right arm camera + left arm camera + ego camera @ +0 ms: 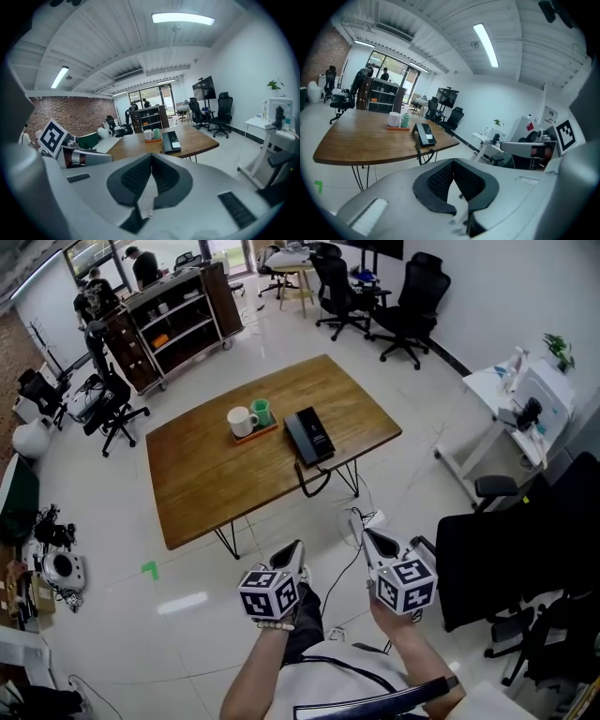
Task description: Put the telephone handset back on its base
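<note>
**Telephone on a wooden table, two closed grippers held short of it**

Nearest, at the 6 o'clock edge of the head view, a person's two hands each hold a grey gripper with a black-and-white marker cube. The left gripper (297, 549) is at about 7 o'clock and the right gripper (366, 534) at about 5 o'clock. They are side by side over pale floor tiles. Each gripper's own view shows its dark ribbed pads pressed together at the tips, with nothing between them. Both grippers point at the table and are well apart from it.

A black office chair (487, 559) stands at 4 o'clock, just right of the right gripper.

Further on, a wooden table (216, 474) on thin black legs fills the centre, turned at an angle. A black cord (314, 486) loops down over its near edge.

The black telephone (309, 435) lies flat near that edge, at 12 o'clock from the grippers. It is too small here to tell whether the handset sits in its cradle.

Just beside the telephone, at its 10 o'clock, is an orange tray (270, 431). It holds a white mug (242, 420) and a green cup (262, 412), which are touching or nearly so.

Beyond the table, a white desk (483, 390) stands at 2 o'clock. A dark shelf cart (178, 320) is at 11 o'clock, with people near it. More black office chairs (412, 306) stand at 1 o'clock, by the far wall.
</note>
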A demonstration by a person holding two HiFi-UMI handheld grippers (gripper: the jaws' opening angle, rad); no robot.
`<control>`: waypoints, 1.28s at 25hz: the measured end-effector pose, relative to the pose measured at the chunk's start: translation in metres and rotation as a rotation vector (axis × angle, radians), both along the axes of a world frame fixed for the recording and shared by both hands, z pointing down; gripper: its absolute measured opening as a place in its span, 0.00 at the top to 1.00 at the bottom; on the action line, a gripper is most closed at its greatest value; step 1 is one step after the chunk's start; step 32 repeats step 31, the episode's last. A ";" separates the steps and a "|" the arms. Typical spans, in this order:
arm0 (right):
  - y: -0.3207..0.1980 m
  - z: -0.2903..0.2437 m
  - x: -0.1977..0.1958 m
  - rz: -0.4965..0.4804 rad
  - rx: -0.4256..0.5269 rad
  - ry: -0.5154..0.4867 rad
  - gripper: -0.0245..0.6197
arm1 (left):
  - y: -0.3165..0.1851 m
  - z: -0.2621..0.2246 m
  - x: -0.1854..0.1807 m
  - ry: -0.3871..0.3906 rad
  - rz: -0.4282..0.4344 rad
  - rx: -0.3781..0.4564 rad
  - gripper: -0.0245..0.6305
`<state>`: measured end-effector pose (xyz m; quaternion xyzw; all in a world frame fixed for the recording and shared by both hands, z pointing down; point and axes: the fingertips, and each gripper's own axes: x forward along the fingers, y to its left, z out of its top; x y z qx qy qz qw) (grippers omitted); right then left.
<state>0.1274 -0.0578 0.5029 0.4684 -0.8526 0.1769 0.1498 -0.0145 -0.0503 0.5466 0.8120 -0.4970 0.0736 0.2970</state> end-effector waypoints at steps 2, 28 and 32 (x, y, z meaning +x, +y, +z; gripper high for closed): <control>0.014 0.001 -0.001 0.004 -0.001 -0.004 0.95 | 0.012 -0.002 0.001 0.003 -0.003 -0.002 0.96; 0.077 -0.008 -0.015 0.013 0.043 -0.002 0.95 | 0.066 -0.021 -0.017 -0.002 -0.039 0.054 0.96; 0.076 -0.009 -0.016 0.012 0.045 -0.001 0.95 | 0.065 -0.023 -0.019 -0.005 -0.042 0.060 0.96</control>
